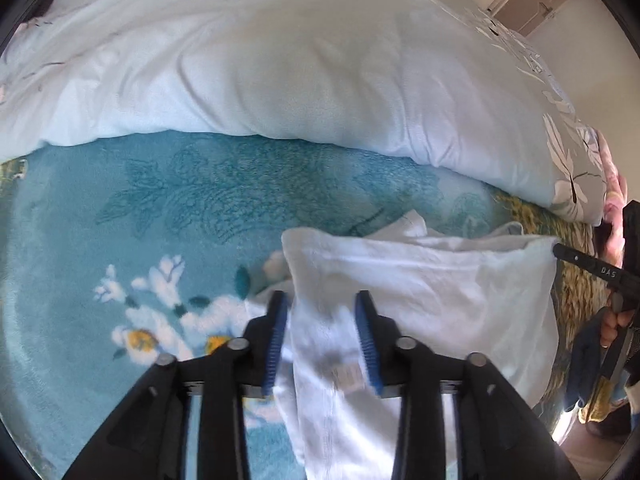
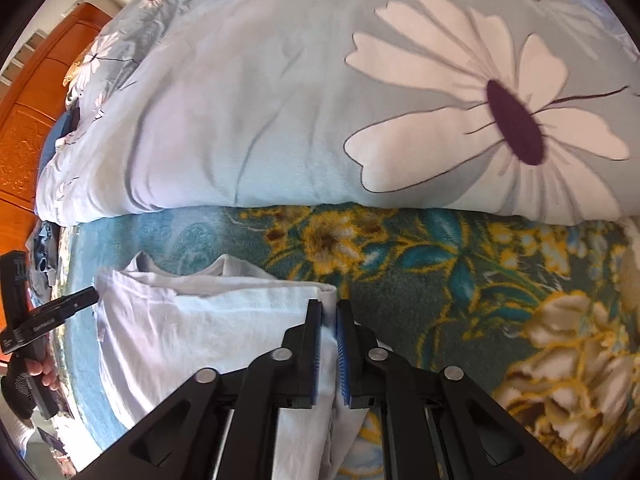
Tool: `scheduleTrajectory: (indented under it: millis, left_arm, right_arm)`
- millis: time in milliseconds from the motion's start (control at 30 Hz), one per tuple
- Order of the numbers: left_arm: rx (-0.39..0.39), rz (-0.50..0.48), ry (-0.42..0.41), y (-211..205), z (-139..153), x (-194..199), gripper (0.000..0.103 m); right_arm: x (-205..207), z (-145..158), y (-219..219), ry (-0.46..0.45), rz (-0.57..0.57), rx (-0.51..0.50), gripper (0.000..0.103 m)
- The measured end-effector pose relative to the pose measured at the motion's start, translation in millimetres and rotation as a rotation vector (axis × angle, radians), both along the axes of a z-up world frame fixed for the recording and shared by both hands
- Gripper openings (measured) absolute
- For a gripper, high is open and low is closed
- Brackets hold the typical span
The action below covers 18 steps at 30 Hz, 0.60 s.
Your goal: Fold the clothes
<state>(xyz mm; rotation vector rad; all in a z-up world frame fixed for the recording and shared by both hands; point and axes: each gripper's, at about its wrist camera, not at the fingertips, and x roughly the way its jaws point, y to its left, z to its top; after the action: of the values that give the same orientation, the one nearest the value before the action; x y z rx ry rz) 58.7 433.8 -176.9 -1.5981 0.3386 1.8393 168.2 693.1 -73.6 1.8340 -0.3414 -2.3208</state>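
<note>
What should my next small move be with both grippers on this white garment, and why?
Probably lift both clear. The left gripper stands open around the white garment, and the right gripper is barely parted at its edge. The fold already lies flat on the blanket.

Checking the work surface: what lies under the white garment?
The white garment lies on a teal floral fleece blanket, visible all around it. Whatever the garment itself covers cannot be seen.
</note>
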Motion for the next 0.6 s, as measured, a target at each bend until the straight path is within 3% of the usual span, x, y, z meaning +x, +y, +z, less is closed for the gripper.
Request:
scheduleTrajectory:
  millis: [100, 167, 200, 400, 600]
  left_arm:
    - [0.028, 0.093, 0.005, -27, 11, 19, 0.042]
    - [0.051, 0.186, -0.033, -51, 13, 37, 0.055]
    - [0.062, 0.239, -0.063, -64, 15, 46, 0.055]
    - [0.055, 0.499, -0.243, -139, -1, 107, 0.055]
    - [0.132, 0.588, -0.340, -153, -28, 130, 0.055]
  right_arm:
    - [29, 18, 6, 0.039, -0.044, -0.013, 0.028]
    - [55, 23, 14, 0.047, -0.096, -0.055, 0.030]
    - [68, 25, 18, 0.047, -0.122, -0.079, 0.031]
    - [170, -6, 16, -0.081, -0.212, -0.181, 0.035]
    - [216, -31, 9, -0.161, -0.273, -0.253, 0.035]
